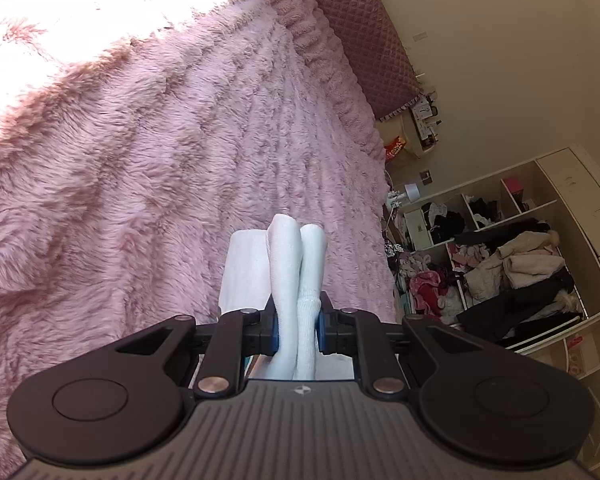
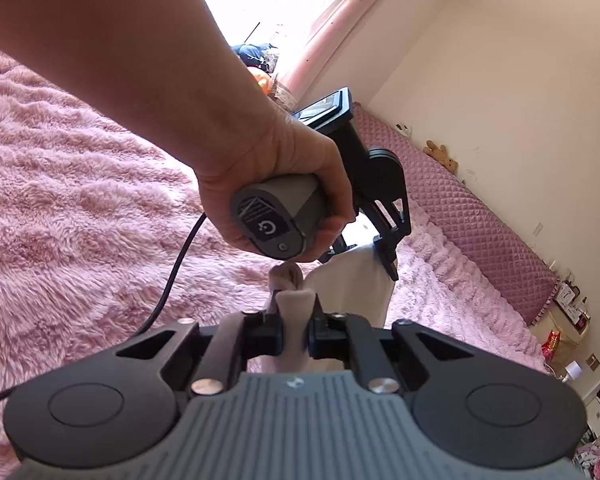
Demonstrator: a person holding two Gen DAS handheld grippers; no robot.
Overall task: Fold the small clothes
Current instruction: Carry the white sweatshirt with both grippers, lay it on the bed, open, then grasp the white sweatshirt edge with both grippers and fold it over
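Left gripper (image 1: 298, 330) clamping pair of white socks (image 1: 296, 272), jaws pressing both sides, socks hanging above pink furry blanket (image 1: 140, 160). Right gripper (image 2: 294, 330) pinching other end of same white fabric, jaws clenched on it. Person's hand (image 2: 284, 184) gripping left tool's handle. Cluttered shelves (image 1: 512, 264) standing beyond bed.

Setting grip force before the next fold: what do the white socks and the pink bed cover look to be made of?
White socks: soft knit, likely cotton blend; matte, with ribbing showing near the cuff where the left gripper clamps them. The right gripper pinches the same pale fabric, which bunches limply.
Pink bed cover: long-pile plush, probably synthetic faux fur; shaggy fibres lying in rows with a slight sheen.
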